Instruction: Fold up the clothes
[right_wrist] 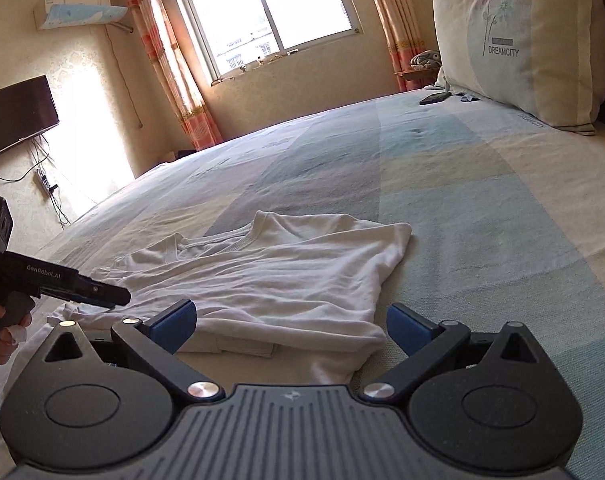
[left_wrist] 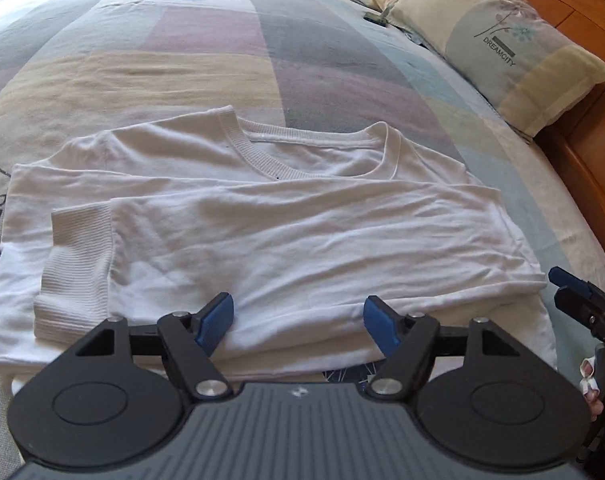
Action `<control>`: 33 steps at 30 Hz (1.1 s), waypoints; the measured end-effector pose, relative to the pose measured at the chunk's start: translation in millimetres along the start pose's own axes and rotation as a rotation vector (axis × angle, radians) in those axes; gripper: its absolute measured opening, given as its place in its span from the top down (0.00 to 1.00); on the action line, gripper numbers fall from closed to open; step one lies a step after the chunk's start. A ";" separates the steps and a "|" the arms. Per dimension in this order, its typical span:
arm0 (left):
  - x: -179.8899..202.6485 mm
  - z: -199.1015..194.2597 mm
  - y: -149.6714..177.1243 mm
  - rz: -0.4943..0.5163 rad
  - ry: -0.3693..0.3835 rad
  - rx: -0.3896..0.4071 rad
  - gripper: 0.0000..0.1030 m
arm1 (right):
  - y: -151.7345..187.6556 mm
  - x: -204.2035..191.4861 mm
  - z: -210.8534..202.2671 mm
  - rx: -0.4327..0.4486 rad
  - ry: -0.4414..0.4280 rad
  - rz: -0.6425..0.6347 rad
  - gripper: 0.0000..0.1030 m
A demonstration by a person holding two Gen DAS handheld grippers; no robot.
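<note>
The left gripper [left_wrist: 298,320] is hanging tilted steeply down over the near edge of the white shirt [left_wrist: 286,232], its blue pads [left_wrist: 216,322] standing apart with the cloth lying below them, not pinched. The right gripper [right_wrist: 290,326] is pointing more shallowly across the shirt's near right corner, its jaws spread wide and gripping nothing. In the right wrist view, a hand [right_wrist: 0,332] with a taped finger is wrapping the left tool's pistol handle, left of the shirt. Fingers [left_wrist: 592,384] are showing on the right tool's handle at the shirt's right side.
</note>
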State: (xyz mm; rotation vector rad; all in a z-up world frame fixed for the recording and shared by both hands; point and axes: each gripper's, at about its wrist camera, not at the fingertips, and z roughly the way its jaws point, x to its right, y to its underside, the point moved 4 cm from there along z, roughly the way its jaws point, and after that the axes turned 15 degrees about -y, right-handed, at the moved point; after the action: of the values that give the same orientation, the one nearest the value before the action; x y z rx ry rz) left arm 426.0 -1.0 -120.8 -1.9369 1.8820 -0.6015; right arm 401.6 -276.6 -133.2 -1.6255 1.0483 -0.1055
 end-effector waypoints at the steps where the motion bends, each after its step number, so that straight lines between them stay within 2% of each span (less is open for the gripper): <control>1: -0.5 -7.6 0.9 0.003 -0.004 -0.001 0.30 | 0.2 -0.2 0.0 -0.003 0.002 0.001 0.00; 5: -5.4 -72.1 3.4 0.052 0.013 0.080 0.29 | -0.2 -7.0 -2.9 -0.032 0.004 0.011 0.00; 8: -12.5 -115.6 15.2 0.095 0.011 0.128 0.25 | -5.5 -26.1 -11.2 -0.049 0.010 0.004 0.00; 11: -15.7 -143.5 34.2 0.175 -0.043 0.193 0.24 | -7.3 -60.6 -28.9 -0.056 0.028 0.011 0.00; 13: -15.9 -151.4 53.7 0.232 -0.075 0.239 0.18 | 1.0 -88.0 -43.2 -0.060 0.013 -0.004 0.00; 15: -15.7 -147.0 72.6 0.265 -0.082 0.247 0.18 | 16.7 -113.9 -54.7 -0.078 0.002 -0.019 0.00; 18: -15.8 -131.4 98.5 0.284 -0.064 0.275 0.18 | 46.4 -139.7 -59.0 -0.143 0.036 -0.028 0.00; 20: -21.2 -115.3 110.1 0.254 -0.051 0.300 0.18 | 66.7 -155.9 -61.2 -0.188 0.062 -0.032 0.00; 23: -42.1 -86.2 114.4 0.147 -0.049 0.296 0.18 | 93.0 -172.0 -67.2 -0.224 0.099 -0.025 0.00; 26: -73.2 -63.2 116.6 0.032 -0.072 0.258 0.19 | 114.1 -182.7 -77.6 -0.235 0.125 -0.027 0.00; 29: -102.1 -64.8 124.2 -0.039 -0.045 0.245 0.21 | 128.8 -181.8 -84.4 -0.242 0.148 0.013 0.00; 31: -110.5 -78.1 129.6 -0.034 -0.056 0.226 0.20 | 137.3 -175.9 -85.7 -0.252 0.163 0.049 0.00; 33: -113.9 -91.3 126.2 -0.024 -0.042 0.254 0.21 | 143.0 -173.4 -86.5 -0.246 0.172 0.041 0.00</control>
State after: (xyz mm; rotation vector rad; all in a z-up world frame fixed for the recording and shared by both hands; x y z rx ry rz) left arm 268.8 110.8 -117.6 -1.7957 1.6690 -0.7605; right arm 167.9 -219.4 -143.6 -1.8398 1.2652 -0.0933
